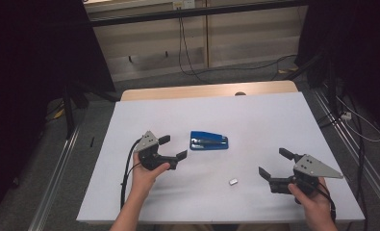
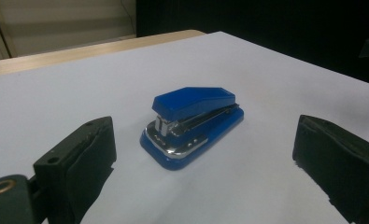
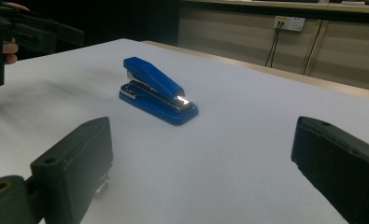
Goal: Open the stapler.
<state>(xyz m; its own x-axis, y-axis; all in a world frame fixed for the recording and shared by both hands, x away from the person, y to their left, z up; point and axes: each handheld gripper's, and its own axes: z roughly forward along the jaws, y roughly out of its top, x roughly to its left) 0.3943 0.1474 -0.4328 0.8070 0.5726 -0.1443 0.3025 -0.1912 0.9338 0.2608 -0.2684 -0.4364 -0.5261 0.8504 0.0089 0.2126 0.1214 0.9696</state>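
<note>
A blue stapler [image 1: 209, 141] lies flat near the middle of the white table [image 1: 274, 115], its length running left to right. My left gripper [image 1: 173, 147] stands open just left of it, apart from it. In the left gripper view the stapler [image 2: 191, 123] lies ahead between the spread jaws of that gripper [image 2: 205, 158], metal nose toward me. My right gripper [image 1: 274, 163] is open near the front right of the table. In the right gripper view the stapler [image 3: 156, 91] lies well beyond that gripper [image 3: 203, 158], which holds nothing. The left gripper [image 3: 28, 28] appears at top left.
A small silver metal piece [image 1: 234, 182] lies on the table between the two grippers, nearer the right one. A wooden edge [image 1: 202, 90] borders the table's far side. Cables [image 1: 183, 48] and metal rails [image 1: 57, 168] run on the floor around it.
</note>
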